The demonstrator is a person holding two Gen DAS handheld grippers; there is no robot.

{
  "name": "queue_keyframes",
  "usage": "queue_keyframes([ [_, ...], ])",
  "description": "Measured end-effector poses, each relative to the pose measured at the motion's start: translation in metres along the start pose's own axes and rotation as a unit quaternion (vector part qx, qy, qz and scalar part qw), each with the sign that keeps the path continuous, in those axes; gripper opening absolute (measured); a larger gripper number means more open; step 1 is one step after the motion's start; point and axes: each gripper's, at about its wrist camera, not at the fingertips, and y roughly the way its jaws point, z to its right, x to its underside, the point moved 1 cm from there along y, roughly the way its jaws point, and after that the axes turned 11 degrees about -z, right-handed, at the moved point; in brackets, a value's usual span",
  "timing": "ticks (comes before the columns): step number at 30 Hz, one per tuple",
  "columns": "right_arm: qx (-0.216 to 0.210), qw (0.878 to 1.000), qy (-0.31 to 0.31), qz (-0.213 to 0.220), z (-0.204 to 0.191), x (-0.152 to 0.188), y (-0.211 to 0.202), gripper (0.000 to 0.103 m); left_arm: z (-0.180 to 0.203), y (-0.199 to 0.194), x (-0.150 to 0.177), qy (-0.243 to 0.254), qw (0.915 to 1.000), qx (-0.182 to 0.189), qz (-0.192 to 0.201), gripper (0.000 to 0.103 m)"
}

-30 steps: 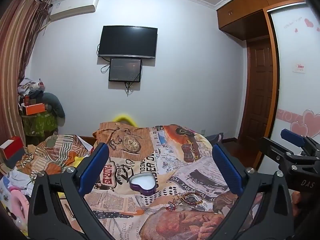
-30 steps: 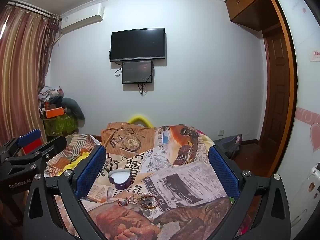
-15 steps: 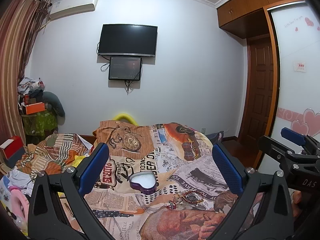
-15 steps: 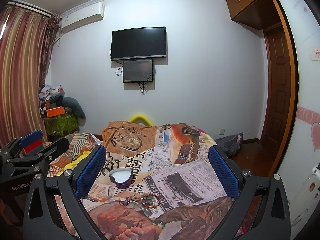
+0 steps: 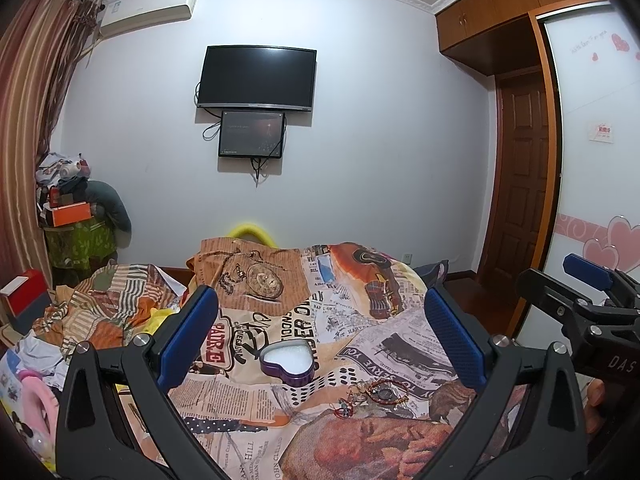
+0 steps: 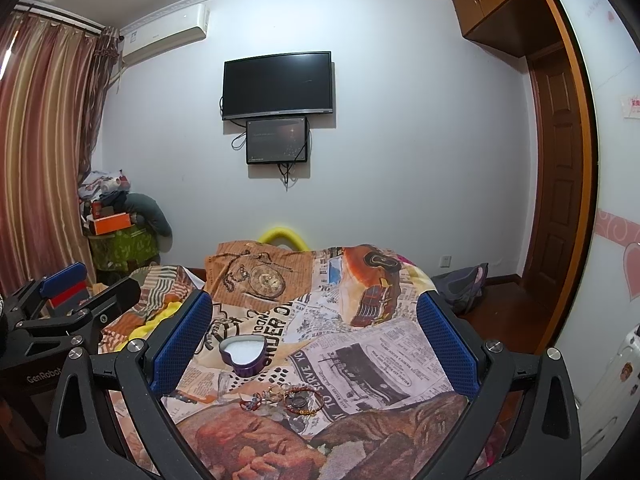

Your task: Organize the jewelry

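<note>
The jewelry [image 6: 286, 398] lies in a loose tangle at lower centre, just below the heart-shaped tin [image 6: 243, 355], which looks empty; nothing seems sorted yet. Around them spreads the printed bedspread [image 6: 360, 344]. The left gripper [image 5: 320, 336] and right gripper [image 6: 314, 338] hover spread wide, holding nothing.

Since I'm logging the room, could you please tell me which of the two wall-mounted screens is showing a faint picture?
The smaller black screen, mounted directly beneath the larger black television, which is entirely dark.
</note>
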Motion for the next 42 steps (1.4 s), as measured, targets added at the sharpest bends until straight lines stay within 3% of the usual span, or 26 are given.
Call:
queue_keyframes([
  [28, -0.002, 1.000, 0.000, -0.003, -0.016, 0.019, 0.002, 0.101, -0.002, 0.001, 0.001, 0.001, 1.0000, 0.000, -0.004, 0.103],
  [42, -0.003, 1.000, 0.001, -0.007, -0.008, 0.009, 0.006, 0.101, -0.001, 0.004, -0.002, 0.001, 1.0000, -0.002, -0.008, 0.103],
])
